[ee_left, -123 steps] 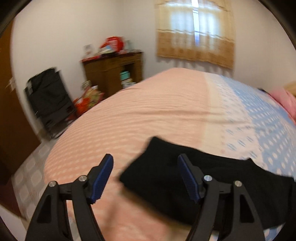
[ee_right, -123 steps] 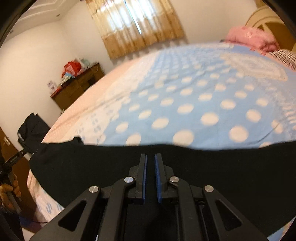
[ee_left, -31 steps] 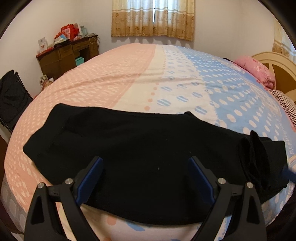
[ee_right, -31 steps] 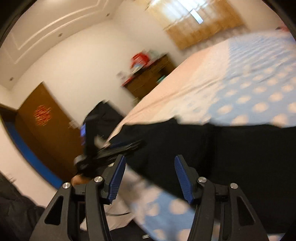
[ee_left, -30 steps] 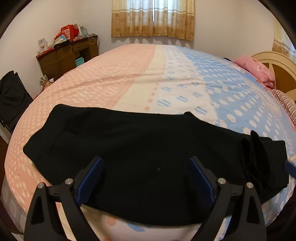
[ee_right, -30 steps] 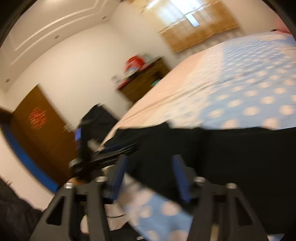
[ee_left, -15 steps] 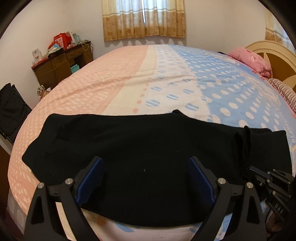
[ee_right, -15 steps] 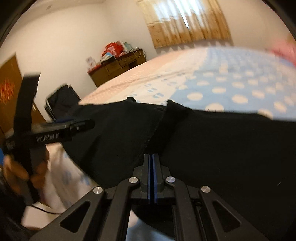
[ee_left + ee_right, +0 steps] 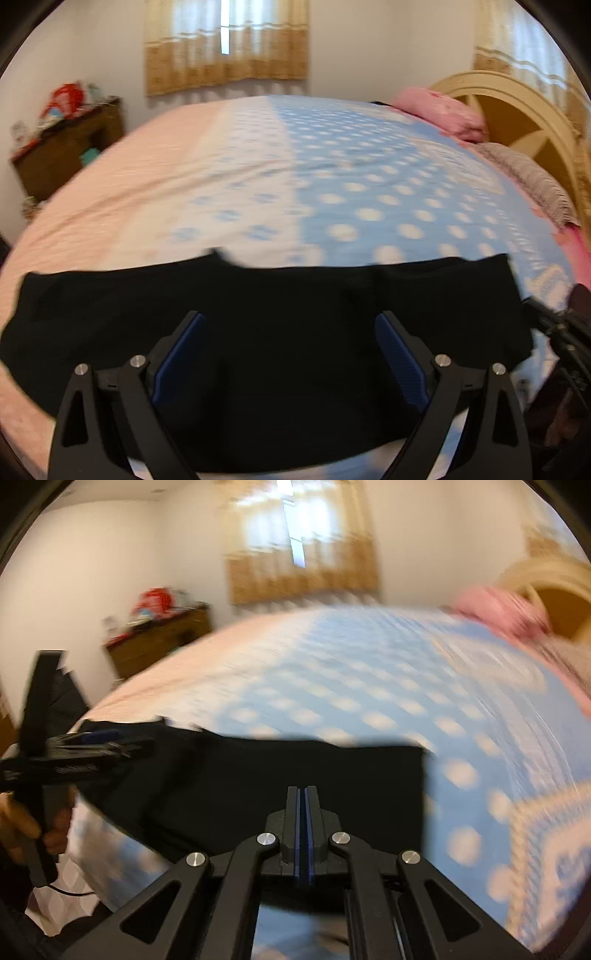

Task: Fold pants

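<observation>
The black pants lie flat across the near edge of the bed, folded lengthwise, with a folded-over end at the right. My left gripper is open above their middle, blue pads wide apart. My right gripper is shut over the pants near their right end; whether cloth is pinched between the pads is hidden. The left gripper also shows in the right wrist view, held in a hand at the left. The right gripper shows at the right edge of the left wrist view.
The bed has a pink and blue dotted cover. A pink pillow and cream headboard are at the far right. A brown dresser stands by the wall at the left, under a curtained window.
The right gripper closed half a second ago and has swung right along the pants. The raised fold at the right end now lies flatter. The left gripper stays open, drifting slightly right.
</observation>
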